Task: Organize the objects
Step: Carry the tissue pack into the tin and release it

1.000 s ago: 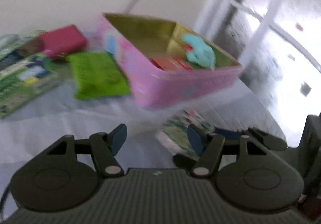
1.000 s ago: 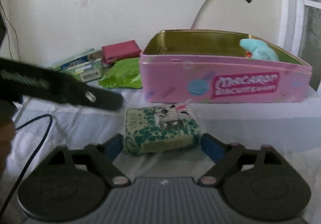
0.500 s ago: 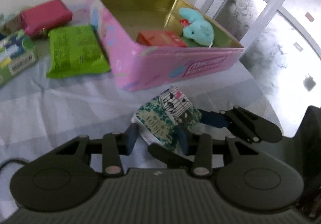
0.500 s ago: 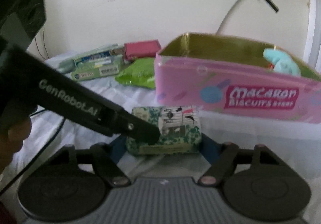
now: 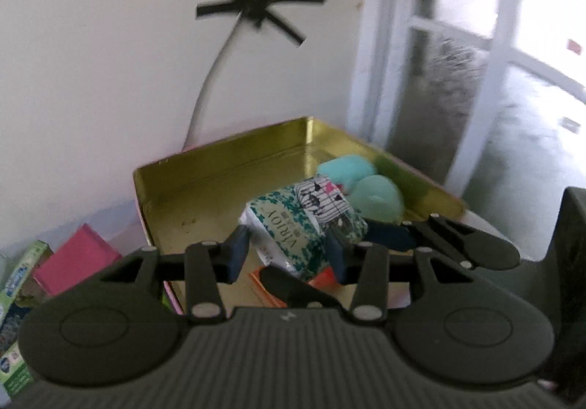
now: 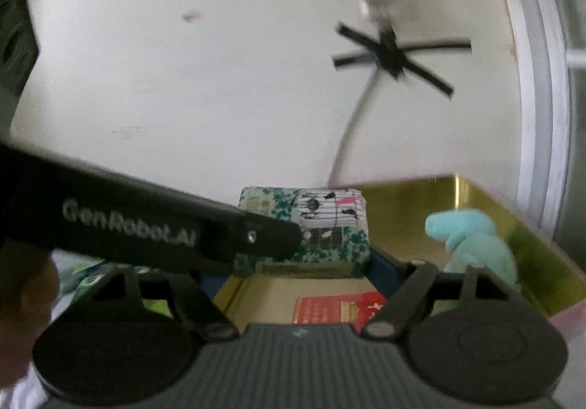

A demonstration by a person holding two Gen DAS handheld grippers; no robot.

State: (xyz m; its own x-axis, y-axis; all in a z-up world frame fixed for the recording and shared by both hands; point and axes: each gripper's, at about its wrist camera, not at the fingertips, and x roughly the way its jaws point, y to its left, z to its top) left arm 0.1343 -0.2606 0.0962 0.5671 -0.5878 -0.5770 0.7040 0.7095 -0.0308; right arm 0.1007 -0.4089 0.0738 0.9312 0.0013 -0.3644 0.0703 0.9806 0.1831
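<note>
above the open gold-lined tin, both grippers clamp one green floral packet printed "virjoy": the left gripper across its short width, the right gripper across its length. "genrobot.ai" reads along the left gripper's finger in the right wrist view. inside the tin lie a red box and a turquoise plush toy.

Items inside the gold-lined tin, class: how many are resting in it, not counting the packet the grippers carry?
2 visible. A turquoise plush toy lies at the tin's right end, and a red packet lies flat on its floor nearer the cameras. The grippers may hide more.
</note>
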